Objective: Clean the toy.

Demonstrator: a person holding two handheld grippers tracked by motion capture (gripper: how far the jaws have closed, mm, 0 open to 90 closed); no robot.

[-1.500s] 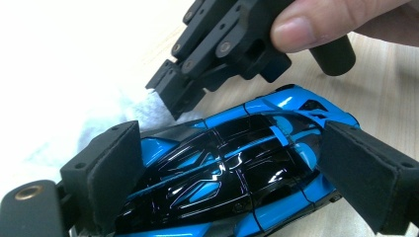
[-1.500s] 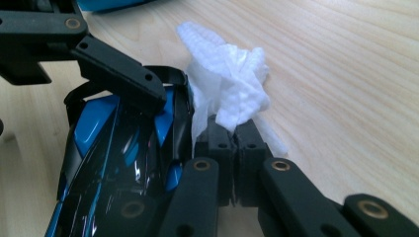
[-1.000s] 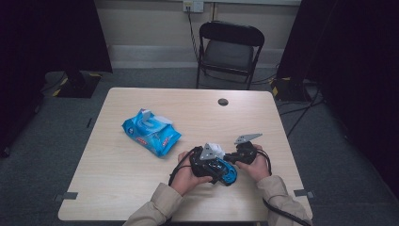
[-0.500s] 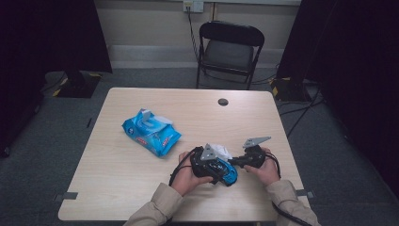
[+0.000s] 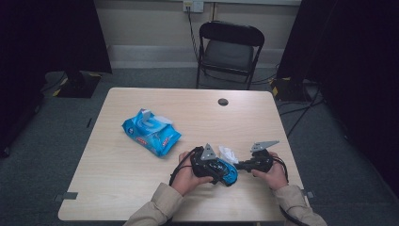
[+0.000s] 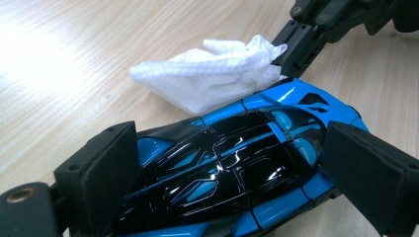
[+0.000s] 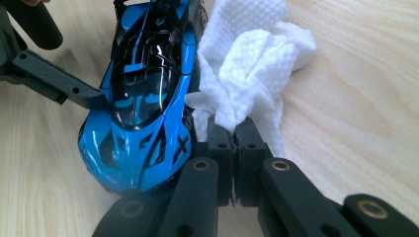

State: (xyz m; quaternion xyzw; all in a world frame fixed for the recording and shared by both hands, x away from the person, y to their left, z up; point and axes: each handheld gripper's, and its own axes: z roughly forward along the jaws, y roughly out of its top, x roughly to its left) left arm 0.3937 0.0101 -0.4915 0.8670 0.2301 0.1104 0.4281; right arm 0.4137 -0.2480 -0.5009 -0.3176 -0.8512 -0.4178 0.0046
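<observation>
Toy car (image 6: 222, 168): blue-black, clamped between my left gripper (image 6: 237, 182) pads.
Wipe (image 7: 247, 74): white, pinched by my right gripper (image 7: 234, 136), touching the car.

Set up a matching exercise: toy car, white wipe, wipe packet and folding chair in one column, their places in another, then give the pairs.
Things:
1. toy car
2. white wipe
3. wipe packet
4. folding chair

Places:
A. on the floor beyond the table
B. pinched in the right hand-held gripper
C. lying on the table, left of both hands
D. between the jaws of the left hand-held gripper

Pairs: 1-D, 2-B, 3-C, 4-A
</observation>
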